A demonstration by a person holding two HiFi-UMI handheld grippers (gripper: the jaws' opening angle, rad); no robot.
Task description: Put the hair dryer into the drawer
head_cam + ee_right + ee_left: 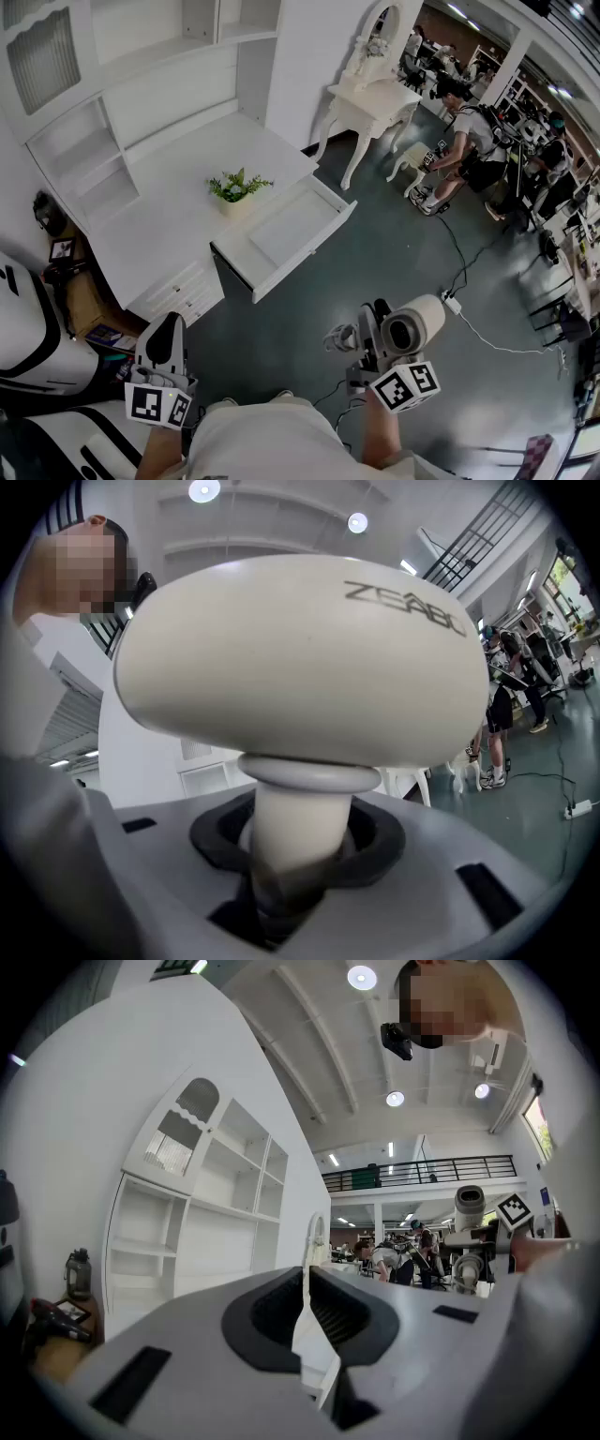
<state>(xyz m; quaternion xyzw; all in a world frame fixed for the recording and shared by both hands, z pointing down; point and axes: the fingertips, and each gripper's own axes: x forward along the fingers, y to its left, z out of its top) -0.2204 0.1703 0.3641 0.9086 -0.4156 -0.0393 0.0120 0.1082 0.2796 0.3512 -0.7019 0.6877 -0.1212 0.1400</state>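
Two grippers: both at the bottom edge of the head view, over the floor in front of the desk, pointing roughly level.
Right gripper (373, 317): clenched on the hair dryer's handle; in the right gripper view (295, 841) the dark pads press the handle from both sides.
Hair dryer (414, 326): cream-white, held in the air above the grey floor (394, 244), with the barrel sitting on top of the jaws. The right gripper view shows grey lettering on the barrel (300, 658).
Dryer vs drawer: well apart; the dryer is out past the drawer's front panel, not over it.
Left gripper (169, 323): jaws drawn together with only a sliver of gap and nothing between them (305, 1312).
Drawer (305, 251): pulled out from the desk front at its right end, with a bare white bottom.
Desk (169, 225): white, with open shelving along its back and left edges.
Potted plant (239, 187): small and green, on the desktop near the front edge, just behind the open drawer.
Vanity table (370, 98): white, with a mirror, standing past the desk's right end.
Person (469, 141): bent over in the background, beyond the vanity table.
Power strip (452, 303): on the floor just beside the dryer in the head view, with a white cable running off it.
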